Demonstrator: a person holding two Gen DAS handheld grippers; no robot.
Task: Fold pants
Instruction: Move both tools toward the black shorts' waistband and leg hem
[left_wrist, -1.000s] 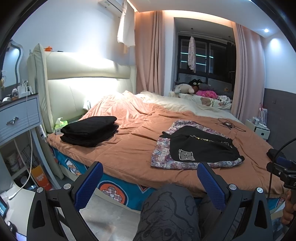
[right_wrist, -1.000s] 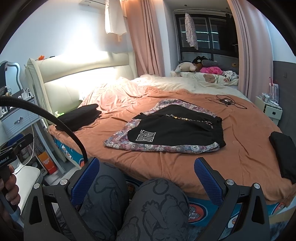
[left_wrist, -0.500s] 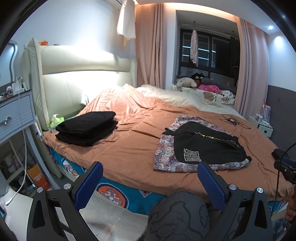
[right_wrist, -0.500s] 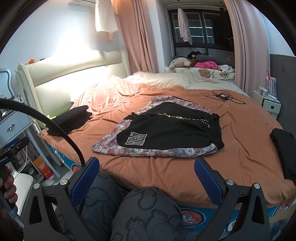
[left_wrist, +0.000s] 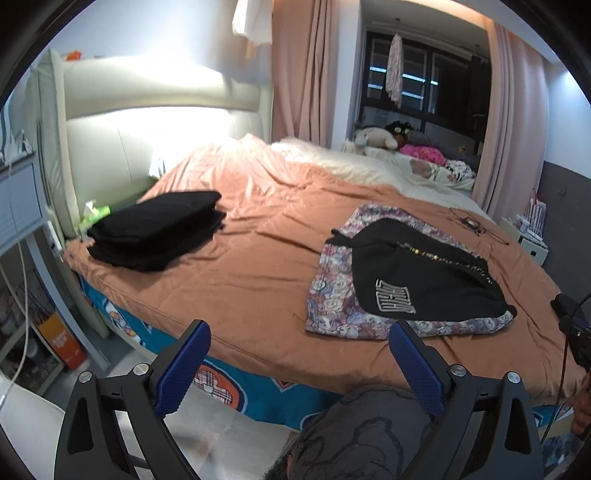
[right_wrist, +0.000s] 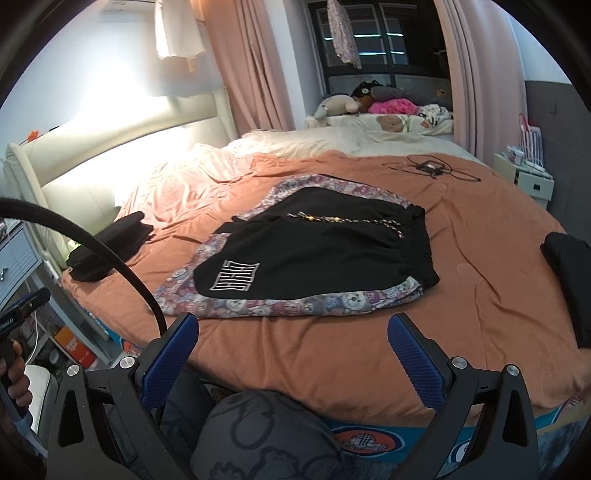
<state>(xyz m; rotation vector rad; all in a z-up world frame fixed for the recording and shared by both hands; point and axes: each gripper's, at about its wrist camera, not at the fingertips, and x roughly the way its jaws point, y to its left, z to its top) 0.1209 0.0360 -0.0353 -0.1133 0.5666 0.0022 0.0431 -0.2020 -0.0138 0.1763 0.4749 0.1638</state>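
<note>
My left claw (left_wrist: 295, 363) hangs empty, its jaws just starting to close on nothing; my right claw (right_wrist: 291, 354) gapes empty. Ahead, black shorts (right_wrist: 314, 251) lie unfolded atop a patterned garment (right_wrist: 280, 304) mid-bed (right_wrist: 369, 350). A folded black stack (left_wrist: 159, 229) suggests earlier pieces are done. I can't tell the patterned piece's shape underneath.

Plush toys (right_wrist: 338, 105) sit by pink curtains (right_wrist: 255, 62); a nightstand (right_wrist: 532, 181) stands right.

Home bedroom: bed (left_wrist: 258, 288) with padded headboard (left_wrist: 155, 122), pink curtains (left_wrist: 303, 70), nightstand (right_wrist: 532, 181) at right, stuffed toys (right_wrist: 336, 105) upper centre.
</note>
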